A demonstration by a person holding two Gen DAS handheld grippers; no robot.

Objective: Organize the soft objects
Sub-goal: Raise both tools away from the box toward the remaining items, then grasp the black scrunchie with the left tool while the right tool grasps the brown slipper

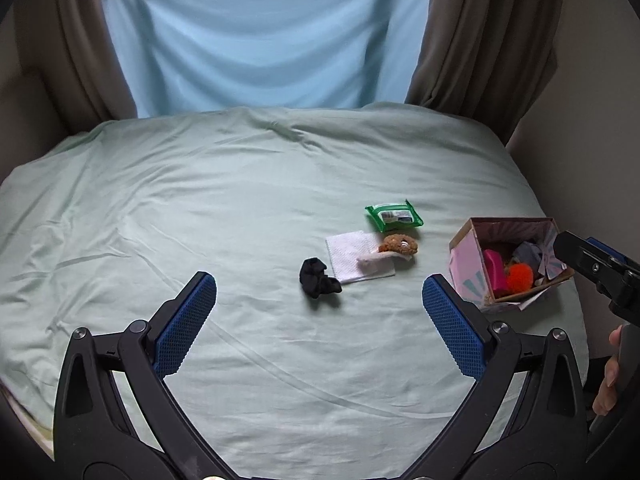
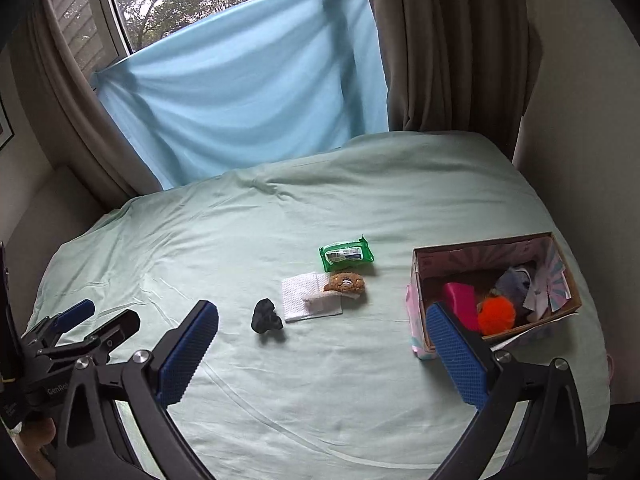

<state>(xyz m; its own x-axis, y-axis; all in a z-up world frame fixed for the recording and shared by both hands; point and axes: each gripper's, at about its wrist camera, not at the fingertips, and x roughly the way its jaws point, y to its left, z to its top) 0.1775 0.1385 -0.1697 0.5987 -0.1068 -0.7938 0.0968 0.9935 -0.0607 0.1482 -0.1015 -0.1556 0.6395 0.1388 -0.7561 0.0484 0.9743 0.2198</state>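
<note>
- Grippers first: the left gripper (image 1: pixel 319 296) hangs over the pale green bedsheet (image 1: pixel 200 220) with its blue-padded fingers spread wide, nothing between them. It sits well back from the cardboard box (image 1: pixel 464 264), on the box's left.
- The right gripper (image 2: pixel 322 322) is the same deal, fingers wide apart and holding nothing. Its right finger (image 2: pixel 458 354) overlaps the near left corner of the box in the right wrist view, but whether it actually touches the box is hard to say.
- The box stands on the sheet with its opening tipped toward the cameras. Inside: an orange pom-pom (image 2: pixel 496 314), a pink block (image 2: pixel 460 302) just left of it, and some grey-blue cloth (image 2: pixel 516 282) behind.
- Left of the box, out on the sheet, there's a little cluster of loose stuff. Closest to the box is a brown plush toy (image 2: pixel 345 282) lying on a pale cloth strip (image 2: pixel 320 300).
- Under and left of that, a white folded tissue (image 2: pixel 298 298) lies flat.
- Behind the plush, farther from the cameras than the box's front, is a green wipes packet (image 2: pixel 346 257).
- Farthest left of the box is a black balled-up sock (image 2: pixel 266 316), just beside the tissue's corner.
- Way past the box at the far bed edge, a light blue sheet (image 2: pixel 248 96) hangs over the window between brown curtains (image 2: pixel 440 48).
</note>
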